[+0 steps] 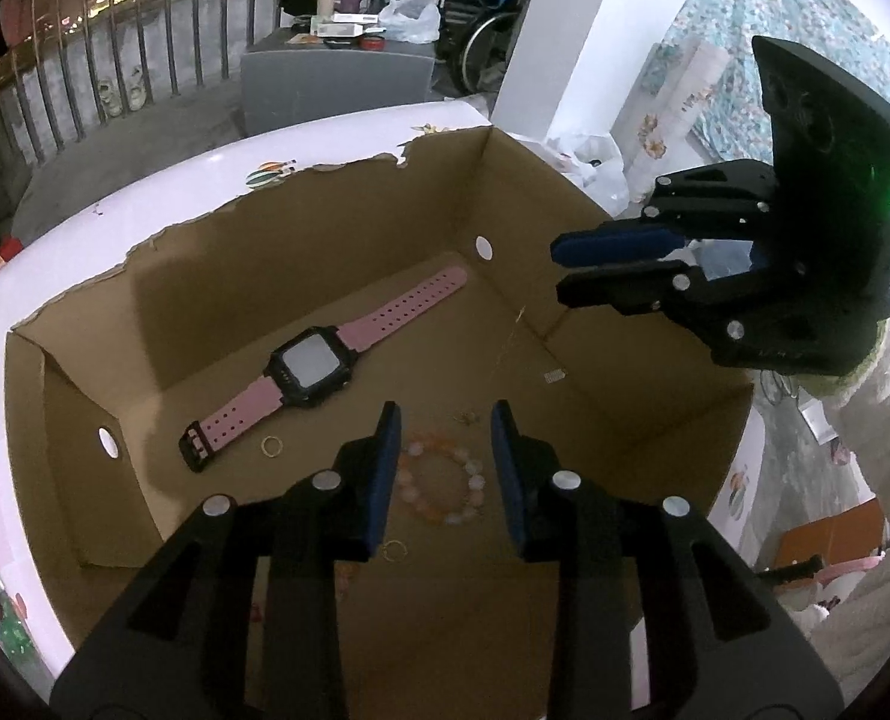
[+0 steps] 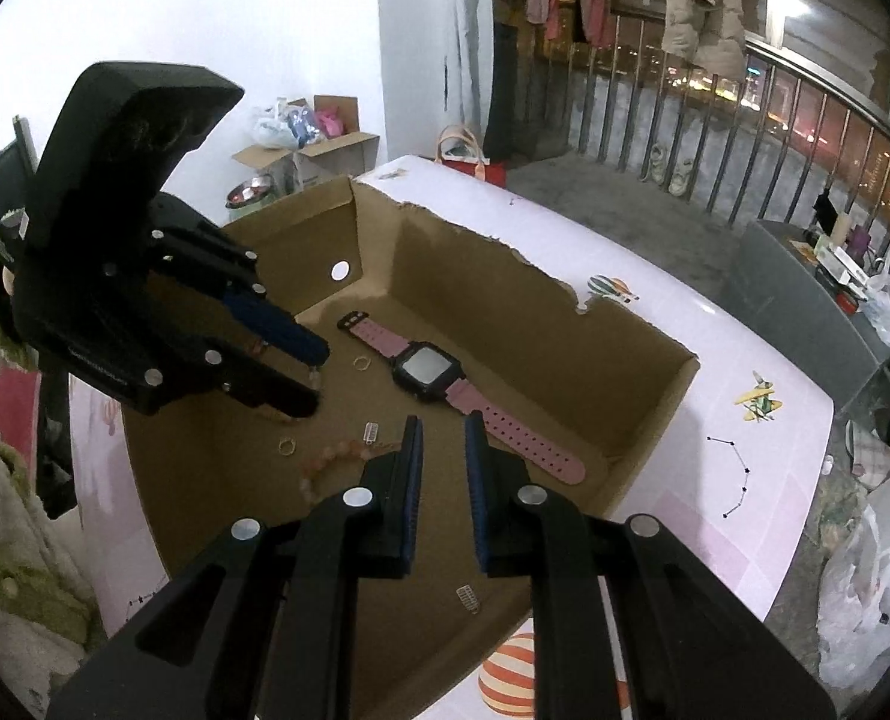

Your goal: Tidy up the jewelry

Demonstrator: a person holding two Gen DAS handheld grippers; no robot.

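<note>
Beads are sitting directly below the left gripper: a pale pink and orange bead bracelet is lying on the floor of the cardboard box, framed by the parted fingers. The pads are pressing on nothing, so this gripper is released.

The right gripper is hanging just over the box floor with a narrow gap between its pads. I am seeing only cardboard through that gap, so it seems to be carrying nothing.

Judging by this, the bracelet step is in hand, though taking and setting down are looking alike here. If it is a pick, the next move is calling for a short descent and a closing on one arc of the loop.

Farther in, a gold ring is lying beside the buckle of a pink-strapped watch, which is stretching toward the far corner.

The left view is showing the whole bracelet, a second ring near the fingers, and a thin chain. The right view is hiding half the bracelet behind its own finger but is revealing a small clear clip and the left gripper from the side, above the box floor.

Beyond the box, the white table is spreading toward a metal railing.
</note>
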